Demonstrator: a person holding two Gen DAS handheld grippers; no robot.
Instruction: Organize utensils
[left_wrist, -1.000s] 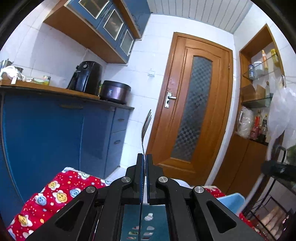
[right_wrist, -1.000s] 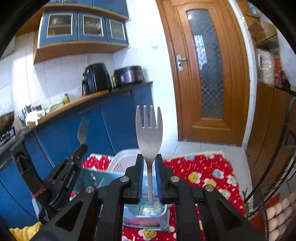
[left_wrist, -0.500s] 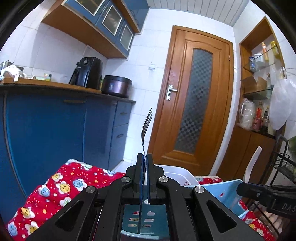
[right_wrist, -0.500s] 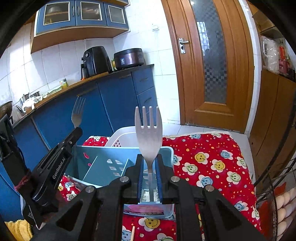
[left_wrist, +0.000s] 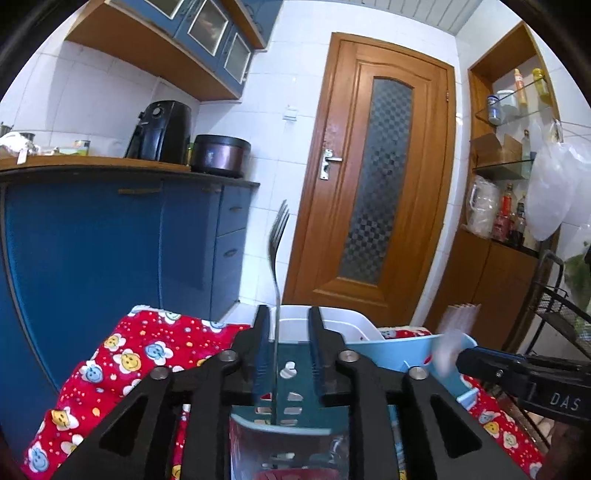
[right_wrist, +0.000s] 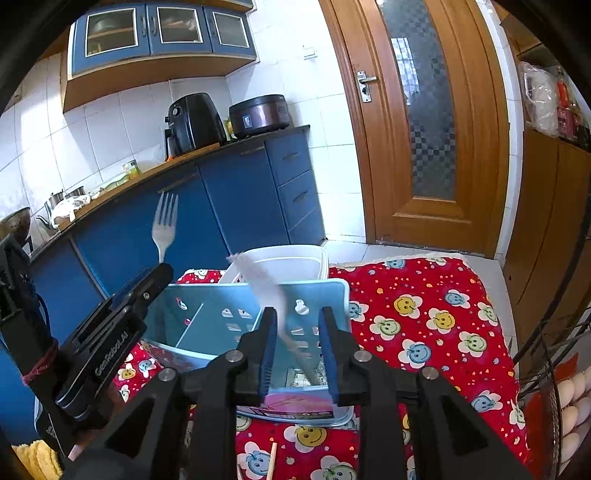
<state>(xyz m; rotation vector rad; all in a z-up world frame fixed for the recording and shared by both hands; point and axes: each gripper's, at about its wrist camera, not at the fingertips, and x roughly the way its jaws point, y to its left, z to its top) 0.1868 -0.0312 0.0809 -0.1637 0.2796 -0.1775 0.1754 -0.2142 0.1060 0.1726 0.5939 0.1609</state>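
Now both my tongs are opening over the blue caddy (right_wrist: 229, 317): left tongs (left_wrist: 286, 354) stand clear of an upright fork (left_wrist: 277, 266); right tongs (right_wrist: 297, 350) let a blurred fork (right_wrist: 266, 284) tip toward frame centre, into it.

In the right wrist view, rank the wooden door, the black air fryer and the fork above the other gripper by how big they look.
1. Wooden door, by far the largest.
2. Black air fryer.
3. Fork, smallest, though it is nearer the camera.

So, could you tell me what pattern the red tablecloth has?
Smiley-faced flowers on the tablecloth, clearest in the right wrist view.
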